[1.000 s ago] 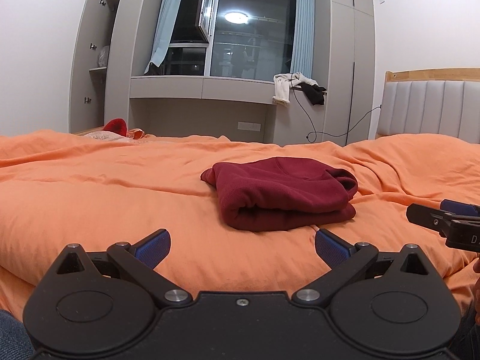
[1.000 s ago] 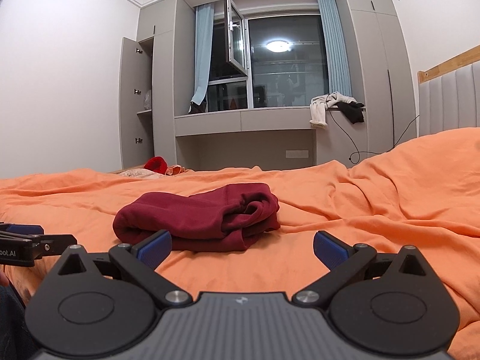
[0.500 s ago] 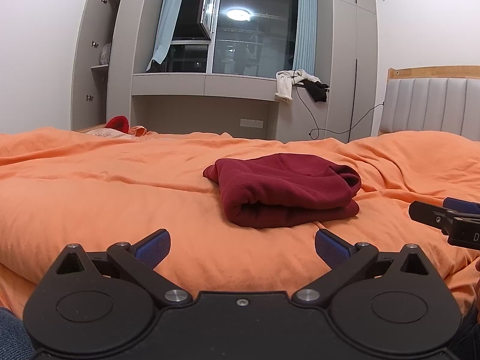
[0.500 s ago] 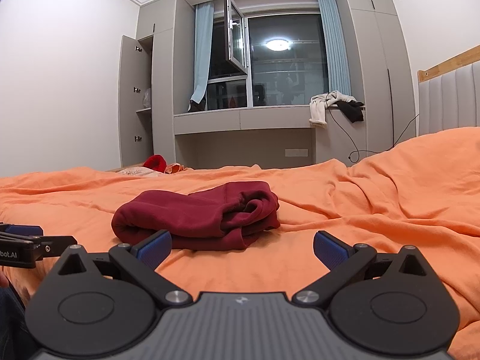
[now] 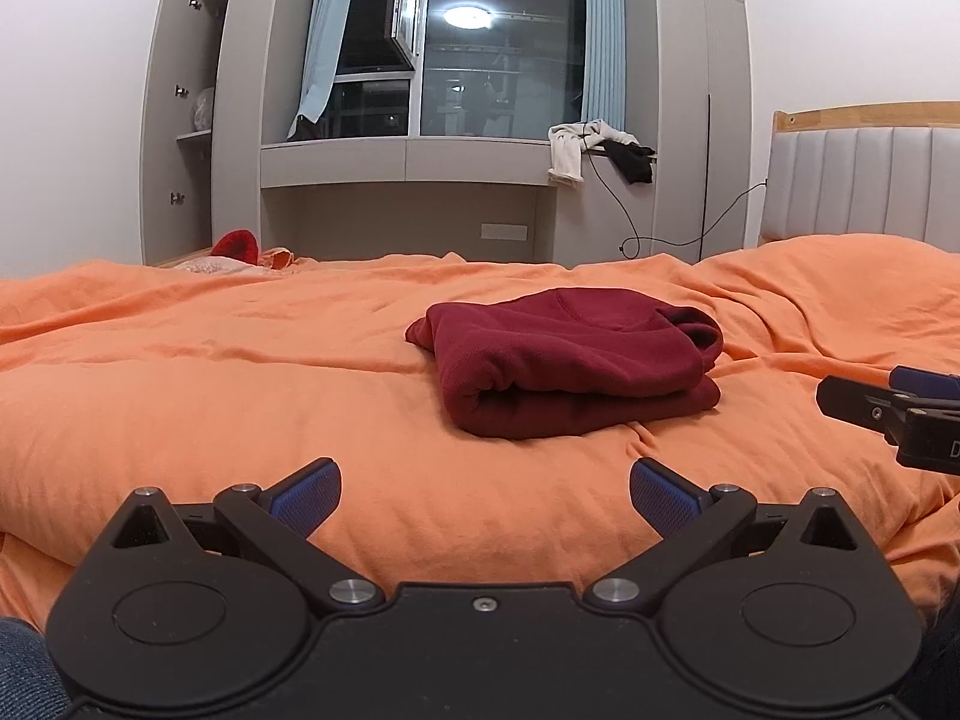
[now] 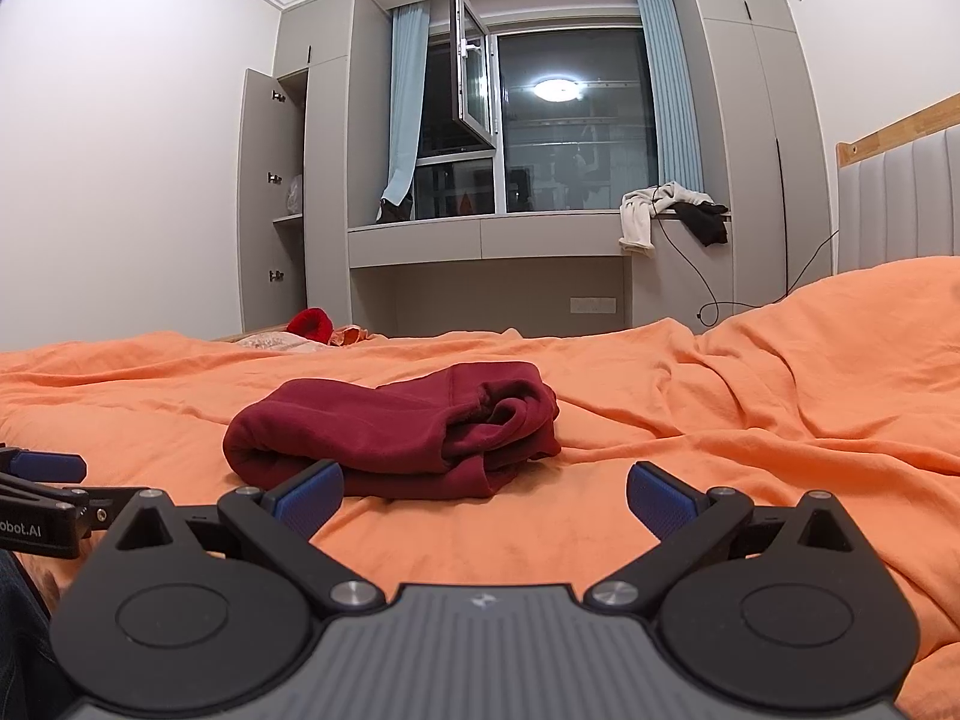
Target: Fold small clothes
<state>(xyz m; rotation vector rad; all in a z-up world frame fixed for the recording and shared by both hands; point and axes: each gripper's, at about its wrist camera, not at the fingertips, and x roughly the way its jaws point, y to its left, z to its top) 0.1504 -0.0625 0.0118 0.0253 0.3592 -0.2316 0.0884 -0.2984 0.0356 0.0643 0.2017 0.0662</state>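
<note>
Barely any change across the last second: slightly drawn back and raised, nothing more. Orange bed spread wide, carrying the maroon garment at centre, already folded into a compact bundle, probably finished. Left tongs spread and empty, short of it. Right tongs likewise spread, touching nothing.
</note>
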